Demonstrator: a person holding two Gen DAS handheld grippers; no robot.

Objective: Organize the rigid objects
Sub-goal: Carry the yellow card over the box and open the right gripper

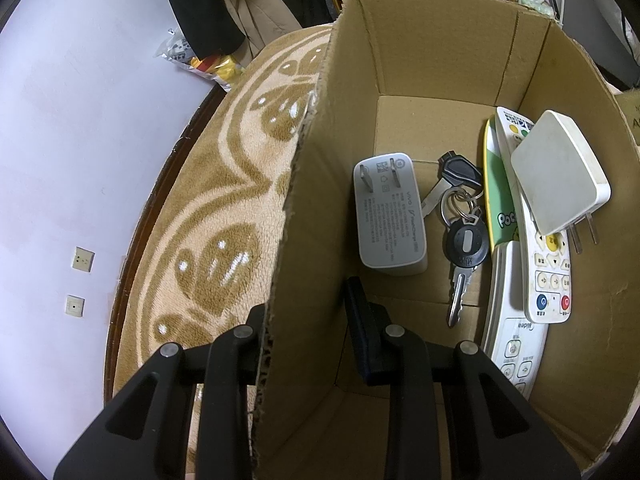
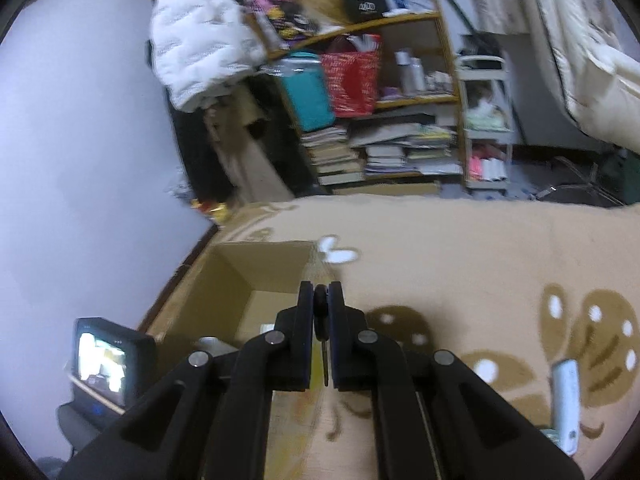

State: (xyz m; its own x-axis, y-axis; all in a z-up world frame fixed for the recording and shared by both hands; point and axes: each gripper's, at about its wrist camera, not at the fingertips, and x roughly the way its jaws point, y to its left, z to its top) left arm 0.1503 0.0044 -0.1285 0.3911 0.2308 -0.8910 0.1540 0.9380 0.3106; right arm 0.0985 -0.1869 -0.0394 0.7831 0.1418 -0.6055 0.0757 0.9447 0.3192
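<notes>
Key [image 2: 320,312] hangs clamped in right gripper [image 2: 320,300]; left gripper [image 1: 308,308] straddles box wall [image 1: 304,200].

In the right wrist view the whole room is motion-blurred, so the books and bags on the wooden shelf [image 2: 400,92] cannot be told apart, and the black-headed key [image 2: 321,320] is mostly hidden between the pads of the right hand-held gripper [image 2: 321,300]. A pale blue oblong object [image 2: 566,404] on the beige patterned blanket [image 2: 460,248] is too blurred to identify. In the left wrist view the long white remote control [image 1: 514,344] is partly covered by a second white remote with coloured buttons [image 1: 550,276] and a white square plug adapter [image 1: 560,168], and the print on the grey rectangular charger [image 1: 388,212] is too small to read.
</notes>
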